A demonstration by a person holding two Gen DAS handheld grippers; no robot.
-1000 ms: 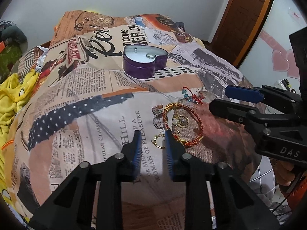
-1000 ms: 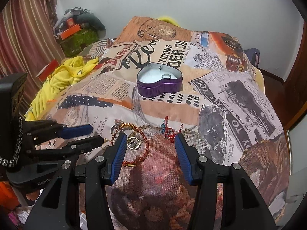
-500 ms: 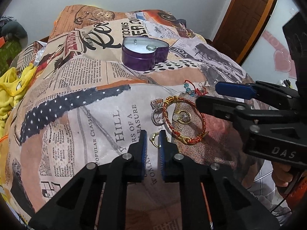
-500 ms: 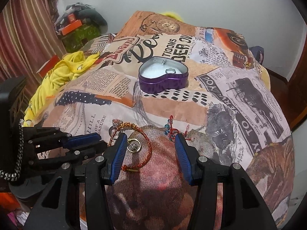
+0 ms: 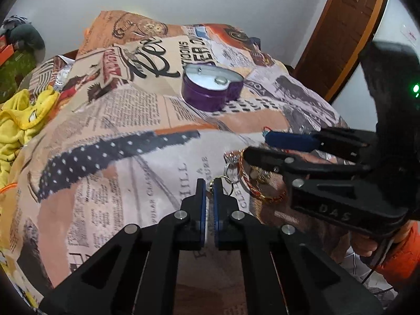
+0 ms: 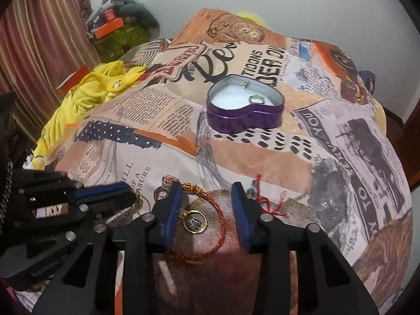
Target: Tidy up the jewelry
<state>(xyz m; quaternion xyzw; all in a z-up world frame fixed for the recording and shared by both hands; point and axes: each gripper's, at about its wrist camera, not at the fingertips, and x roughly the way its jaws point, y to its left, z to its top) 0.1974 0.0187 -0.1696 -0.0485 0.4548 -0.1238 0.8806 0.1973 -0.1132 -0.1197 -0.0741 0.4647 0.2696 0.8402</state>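
Observation:
A purple heart-shaped tin [image 5: 211,90] stands open on the newspaper-print bed cover, with a ring inside; it also shows in the right wrist view [image 6: 245,109]. My left gripper [image 5: 209,183] is shut on a small gold ring [image 5: 219,181] at its tips, seen too in the right wrist view [image 6: 137,200]. My right gripper [image 6: 207,199] is open, its jaws straddling a red-and-gold bracelet [image 6: 218,210] and a gold pendant ring [image 6: 195,220]. A stone ring [image 5: 231,160] lies beside the bracelet. A red and blue thread piece [image 6: 262,199] lies just right of the right gripper.
The bed cover [image 6: 162,120] slopes away on all sides. A yellow cloth [image 6: 86,92] lies at the left edge. Boxes and clutter [image 6: 115,26] stand by the curtain at the back left. A wooden door [image 5: 341,34] is at the right.
My left gripper has moved forward and closed on the small gold ring. My right gripper has stayed open and shifted slightly left over the bracelet.

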